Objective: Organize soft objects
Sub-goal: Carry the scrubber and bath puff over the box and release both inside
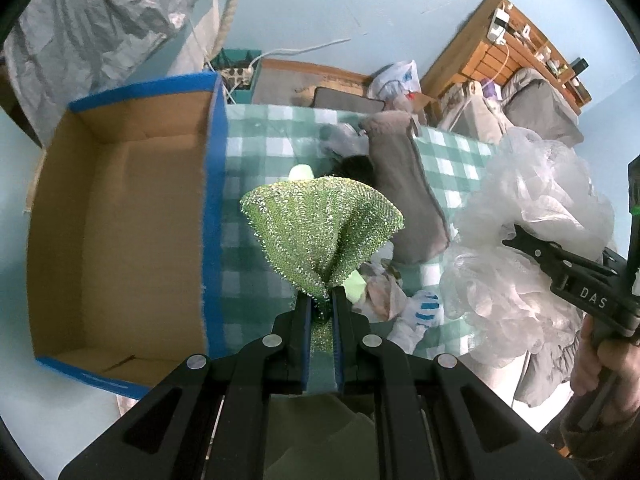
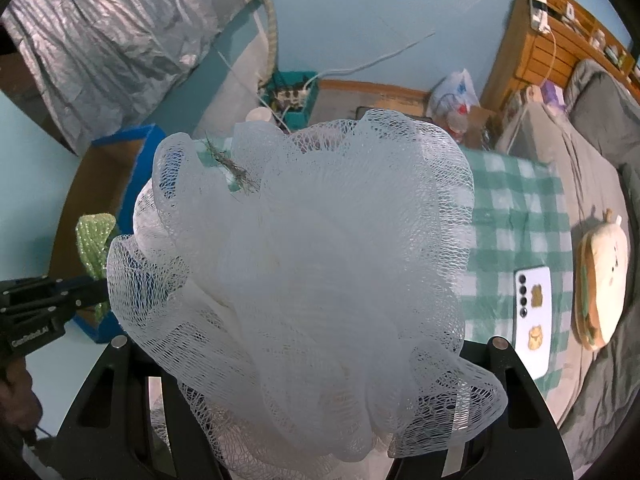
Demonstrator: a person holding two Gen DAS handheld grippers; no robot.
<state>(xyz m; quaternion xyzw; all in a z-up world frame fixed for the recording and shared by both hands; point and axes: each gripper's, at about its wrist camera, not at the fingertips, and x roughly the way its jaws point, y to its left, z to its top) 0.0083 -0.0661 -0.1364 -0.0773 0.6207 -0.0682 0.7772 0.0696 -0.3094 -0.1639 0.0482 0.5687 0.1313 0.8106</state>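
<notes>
While pinched in left tongs [image 1: 322, 300], green scrubber [image 1: 320, 232], white loofah [image 2: 304, 272] filling right tongs [image 2: 312, 420]

A green-and-white checked cloth [image 1: 256, 140] covers the supporting surface, which seems to be a bed; grey bedding [image 2: 600, 360] borders the cloth toward 3 o'clock in the right wrist view. In the left wrist view an open brown cardboard box with blue edging [image 1: 120, 216] stands on the cloth at 9 o'clock. A long grey plush cushion [image 1: 404, 188] lies at 1 o'clock, with a dark fuzzy item [image 1: 354, 166] and a pale grey soft item [image 1: 340, 140] touching its far end. A white glove with blue fingertips [image 1: 420, 312] lies at 4 o'clock, just beside crumpled pale fabric [image 1: 380, 292]. In the right wrist view a white smartphone with stickers [image 2: 534, 316] lies flat on the cloth at 3 o'clock, and beside it a cream toast-shaped plush toy [image 2: 600, 280] rests on the grey bedding.
</notes>
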